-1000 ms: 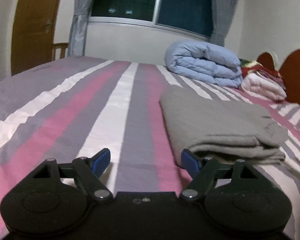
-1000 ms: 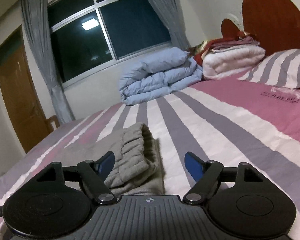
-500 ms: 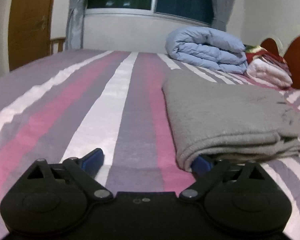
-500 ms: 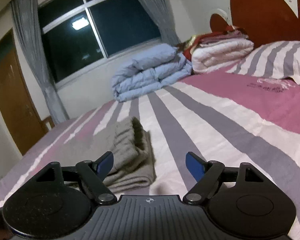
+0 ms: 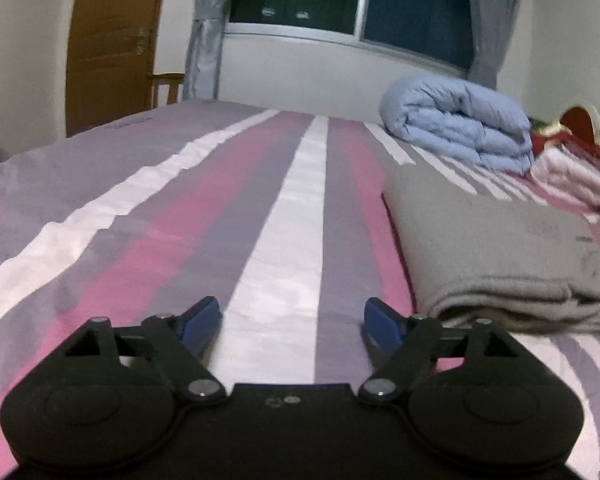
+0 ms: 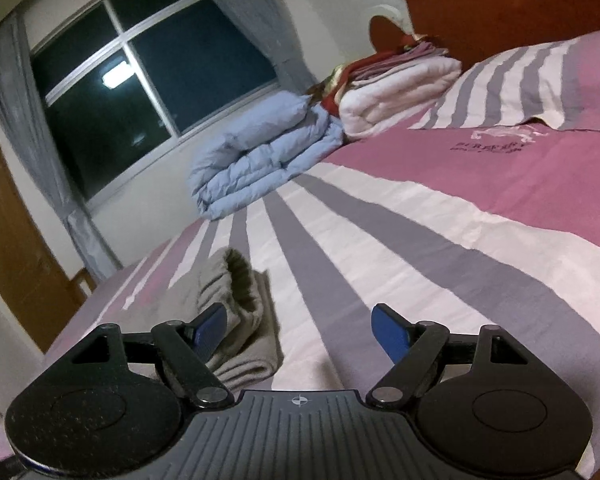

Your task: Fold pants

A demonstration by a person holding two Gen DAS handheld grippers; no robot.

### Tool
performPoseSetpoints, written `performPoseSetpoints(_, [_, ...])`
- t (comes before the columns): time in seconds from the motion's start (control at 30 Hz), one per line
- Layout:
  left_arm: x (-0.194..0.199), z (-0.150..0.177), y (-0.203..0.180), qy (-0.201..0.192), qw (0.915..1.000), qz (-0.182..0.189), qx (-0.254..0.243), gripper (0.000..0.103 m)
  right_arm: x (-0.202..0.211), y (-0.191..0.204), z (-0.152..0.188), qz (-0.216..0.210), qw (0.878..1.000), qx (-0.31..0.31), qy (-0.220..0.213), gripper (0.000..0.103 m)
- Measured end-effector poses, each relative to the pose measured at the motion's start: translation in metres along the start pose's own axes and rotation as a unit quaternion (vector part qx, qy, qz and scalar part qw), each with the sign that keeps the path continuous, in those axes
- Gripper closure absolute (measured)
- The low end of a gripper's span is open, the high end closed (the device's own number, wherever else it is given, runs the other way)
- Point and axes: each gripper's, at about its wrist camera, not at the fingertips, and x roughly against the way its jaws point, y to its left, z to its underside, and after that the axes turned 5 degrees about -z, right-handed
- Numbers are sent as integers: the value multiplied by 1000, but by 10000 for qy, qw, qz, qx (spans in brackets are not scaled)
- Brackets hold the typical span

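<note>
Lying folded, one grey pants [image 5: 496,248] bundle, two grippers, left gripper [image 5: 292,320] just narrowing, right gripper [image 6: 300,328] apart, both empty

Left of the folded pants [image 5: 496,248] the striped bed [image 5: 228,216] lies bare and passable; beyond the pants, a blue quilt [image 5: 460,120] and stacked blankets [image 5: 572,172] block the way.

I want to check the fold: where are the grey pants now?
The grey pants lie folded on the striped bedspread, at the right in the left wrist view, in front of the blue duvet.
</note>
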Motion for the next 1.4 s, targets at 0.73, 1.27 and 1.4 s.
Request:
performPoseSetpoints(0.73, [-83, -55, -8, 833, 9733, 1997, 767, 34, -105, -14, -24, -1327, 9805, -815, 1199, 9])
performPoseSetpoints(1.27, [-192, -67, -49, 2078, 9185, 3257, 844, 63, -205, -16, -26, -2039, 9456, -800, 2404, 19])
performPoseSetpoints(1.4, [-200, -58, -44, 2064, 9009, 3602, 1267, 81, -219, -20, -27, -2047, 9405, -731, 2611, 52])
